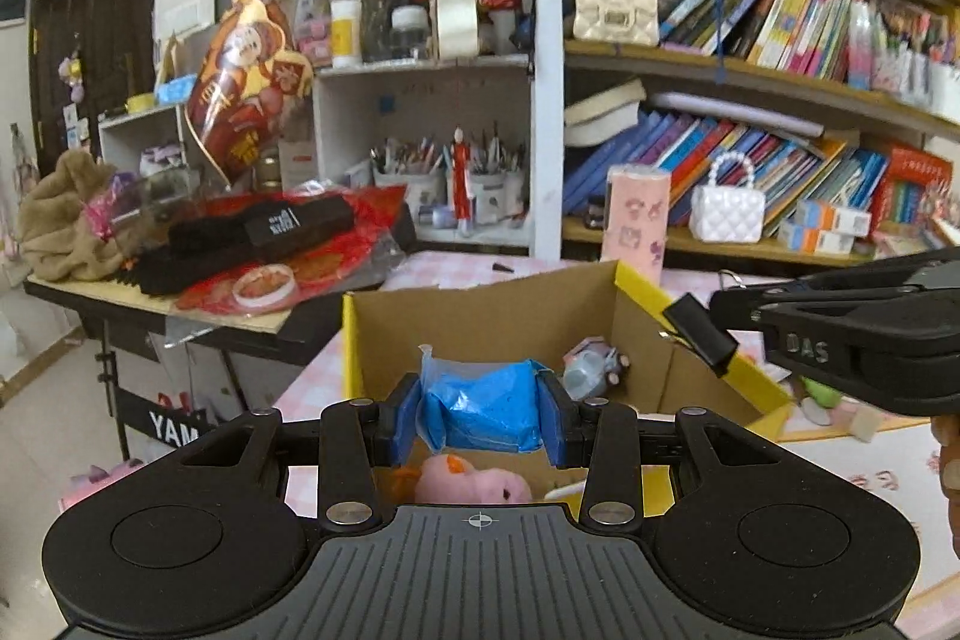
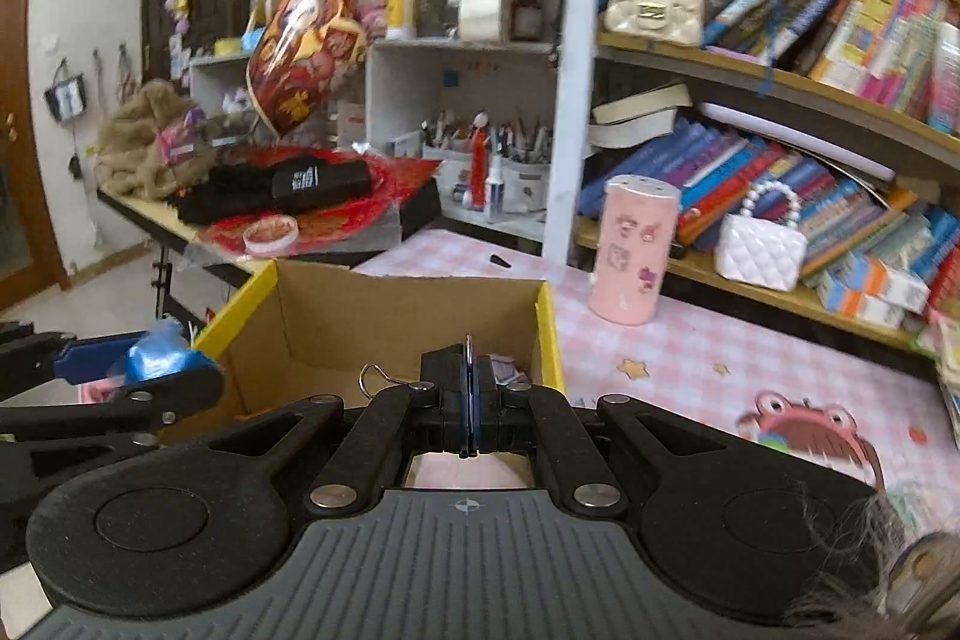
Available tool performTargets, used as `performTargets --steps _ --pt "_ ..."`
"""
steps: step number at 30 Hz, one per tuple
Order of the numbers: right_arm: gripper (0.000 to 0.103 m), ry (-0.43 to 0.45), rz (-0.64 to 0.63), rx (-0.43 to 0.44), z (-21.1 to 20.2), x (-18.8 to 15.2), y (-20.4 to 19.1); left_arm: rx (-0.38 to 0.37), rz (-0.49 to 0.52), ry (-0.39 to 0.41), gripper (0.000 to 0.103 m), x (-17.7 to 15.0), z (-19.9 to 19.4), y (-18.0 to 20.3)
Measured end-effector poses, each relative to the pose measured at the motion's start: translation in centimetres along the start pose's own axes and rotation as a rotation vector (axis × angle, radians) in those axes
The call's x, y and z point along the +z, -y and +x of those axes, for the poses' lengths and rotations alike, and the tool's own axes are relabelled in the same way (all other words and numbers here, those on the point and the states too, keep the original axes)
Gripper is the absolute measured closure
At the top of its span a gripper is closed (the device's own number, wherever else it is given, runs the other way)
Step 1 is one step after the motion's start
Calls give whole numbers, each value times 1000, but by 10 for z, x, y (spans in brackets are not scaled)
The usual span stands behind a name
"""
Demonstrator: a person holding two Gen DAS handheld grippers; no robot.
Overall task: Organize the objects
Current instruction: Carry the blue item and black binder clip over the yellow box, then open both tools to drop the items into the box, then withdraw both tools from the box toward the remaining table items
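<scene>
Over box, packet between tool pads

The box sits on the table, before the shelves. In it lie a toy car at the right and a plush nearer the camera — possibly a pig. The cup stands right of the box; a bag sits behind it on the lowest shelf.

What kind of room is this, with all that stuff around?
Most likely a lived-in home study or a child's room. Packed bookshelves hold colourful books and small pearl-handled handbags, cups of pens fill a cubby, and a pink checked cartoon tablecloth covers the table.
</scene>
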State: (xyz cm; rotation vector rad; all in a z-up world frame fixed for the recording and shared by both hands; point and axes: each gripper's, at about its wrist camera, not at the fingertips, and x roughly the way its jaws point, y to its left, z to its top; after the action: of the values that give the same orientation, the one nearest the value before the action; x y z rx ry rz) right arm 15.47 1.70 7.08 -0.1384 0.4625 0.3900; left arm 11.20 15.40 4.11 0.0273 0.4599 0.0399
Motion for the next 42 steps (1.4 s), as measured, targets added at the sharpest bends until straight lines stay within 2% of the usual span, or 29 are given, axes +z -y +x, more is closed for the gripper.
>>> performTargets --steps 5,10,17,18,19,20,21,23,32,36,42 --pt "101 -77 -31 36 46 1 1 20 32 -90 64 -7 38 11" --pt "101 -124 -52 61 77 1 -7 44 4 -160 63 -17 57 12" --pt "101 -213 -48 106 104 -3 -17 51 4 -154 61 -18 53 14" --pt "101 -215 -46 108 104 -4 -19 57 3 -148 56 -17 52 14" --pt "100 -212 -45 111 101 -4 -20 62 0 -133 50 -17 49 14" --pt "95 -203 -43 109 98 -3 -21 66 -3 -119 36 -17 45 14" --pt "88 -193 -39 102 93 -3 -21 70 -4 -106 33 -16 42 13" --pt "82 -166 -23 88 84 -1 -20 66 -5 -79 33 -16 34 12" --pt "83 -51 50 16 18 -4 -5 55 -41 -1 33 -18 -18 6" --pt "83 -43 44 -5 -10 -16 -3 34 -56 -12 32 -26 -39 0" --pt "82 -90 74 -45 -43 -47 -4 14 -58 -66 31 -48 -60 -2"
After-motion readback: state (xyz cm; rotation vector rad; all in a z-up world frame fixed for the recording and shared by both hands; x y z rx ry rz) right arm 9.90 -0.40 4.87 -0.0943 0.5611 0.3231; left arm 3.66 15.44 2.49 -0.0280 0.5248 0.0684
